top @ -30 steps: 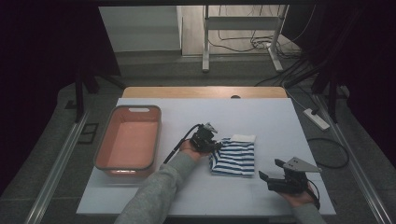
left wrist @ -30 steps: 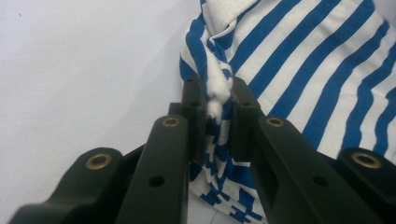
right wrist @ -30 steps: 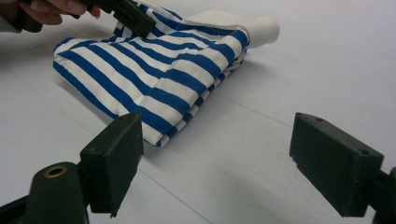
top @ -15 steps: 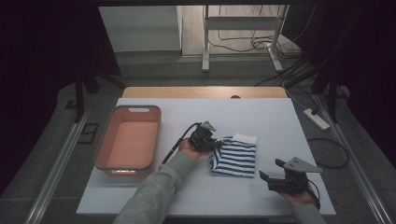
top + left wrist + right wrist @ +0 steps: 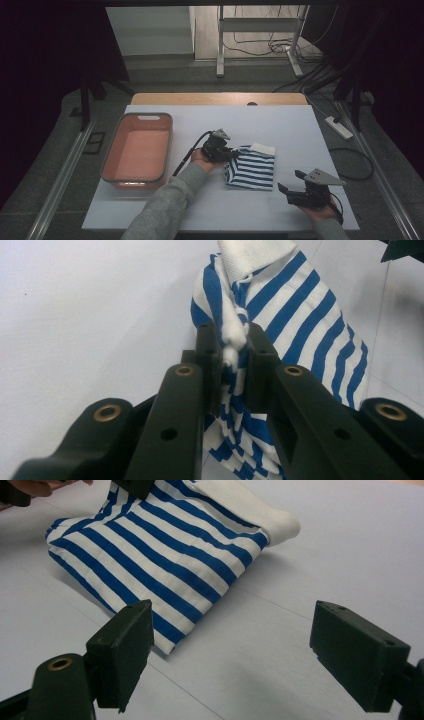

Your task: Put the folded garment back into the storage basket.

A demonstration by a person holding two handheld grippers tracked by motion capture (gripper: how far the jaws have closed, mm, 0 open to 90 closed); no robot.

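We take the folded blue-and-white striped cloth [image 5: 251,168] as our landmark and read the table from left to right. Well to the left of the cloth sits the salmon-coloured tray [image 5: 114,159], near the left edge of the white table [image 5: 280,125], with nothing in it that we can see.

Between tray and cloth our left gripper [image 5: 226,150] comes in, and it meets the cloth at its upper left corner. In the left gripper view the left gripper [image 5: 234,347] has its jaws drawn in close on a bunched ridge of the striped fabric, so we have a pinch on the cloth's edge. The rest of the cloth [image 5: 305,335] runs away from the jaws, up and to the right in that view, with its white hem at the far end.

The cloth itself lies flat near the middle of the table, its stripes running across it and the white band along its far edge.

To the right of the cloth and nearer to us, our right gripper [image 5: 295,186] rests on the table, apart from the fabric. Its jaws stand wide open with nothing between them. In the right gripper view the right gripper [image 5: 240,655] faces the cloth's near corner [image 5: 165,560], which lies ahead and to the left of the gap.

We judge the left hand nearer, already gripping; the right would have to travel forward and leftward to take the opposite edge.
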